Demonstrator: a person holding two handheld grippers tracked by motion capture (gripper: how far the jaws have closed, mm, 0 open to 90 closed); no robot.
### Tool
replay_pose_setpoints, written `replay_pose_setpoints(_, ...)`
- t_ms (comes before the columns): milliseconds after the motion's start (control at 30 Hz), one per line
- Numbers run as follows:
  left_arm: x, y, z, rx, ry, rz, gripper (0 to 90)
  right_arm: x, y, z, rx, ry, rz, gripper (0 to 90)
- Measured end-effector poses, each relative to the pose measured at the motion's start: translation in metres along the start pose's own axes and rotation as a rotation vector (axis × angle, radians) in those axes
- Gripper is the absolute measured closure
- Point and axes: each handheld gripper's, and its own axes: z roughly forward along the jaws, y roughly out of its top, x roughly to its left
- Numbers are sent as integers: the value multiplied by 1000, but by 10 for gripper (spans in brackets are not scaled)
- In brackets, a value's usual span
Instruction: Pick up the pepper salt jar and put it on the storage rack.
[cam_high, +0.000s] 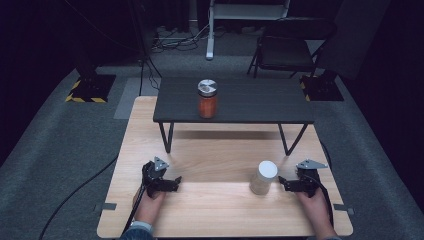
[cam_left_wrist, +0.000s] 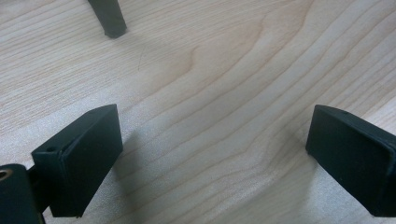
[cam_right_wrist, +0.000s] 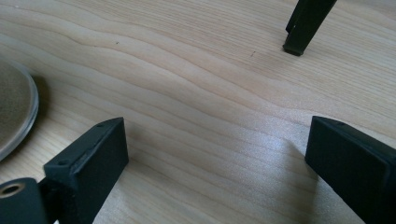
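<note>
The white-lidded jar (cam_high: 263, 177) stands upright just at nine o'clock of the right gripper (cam_high: 283, 181), the nearer one; both it and the left gripper (cam_high: 176, 180) gape wide, empty, on the tabletop (cam_high: 215, 210).

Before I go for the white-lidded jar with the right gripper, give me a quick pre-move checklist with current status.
1. Right gripper open: ok, its jaws stand wide apart in the right gripper view.
2. Right gripper empty: ok, bare wooden table between the jaws.
3. White-lidded jar upright: ok, it stands on the table just left of the right gripper.
4. Path to the jar: ok, nothing lies between them in the high view.
5. Left gripper out of the way: ok, open and resting well left of the jar.
6. Jar lid tight: cannot tell.
</note>
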Motion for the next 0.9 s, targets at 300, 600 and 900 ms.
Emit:
replay_pose_setpoints(300, 0, 0, 0, 0, 0, 0, 36, 3, 0, 0, 0, -10, 8, 55)
replay_pose_setpoints(600, 0, 0, 0, 0, 0, 0, 36, 5, 1, 1, 0, -20, 20, 55)
replay_pose_setpoints(900, 0, 0, 0, 0, 0, 0, 34, 1, -4, -8, -47, -5, 46, 47)
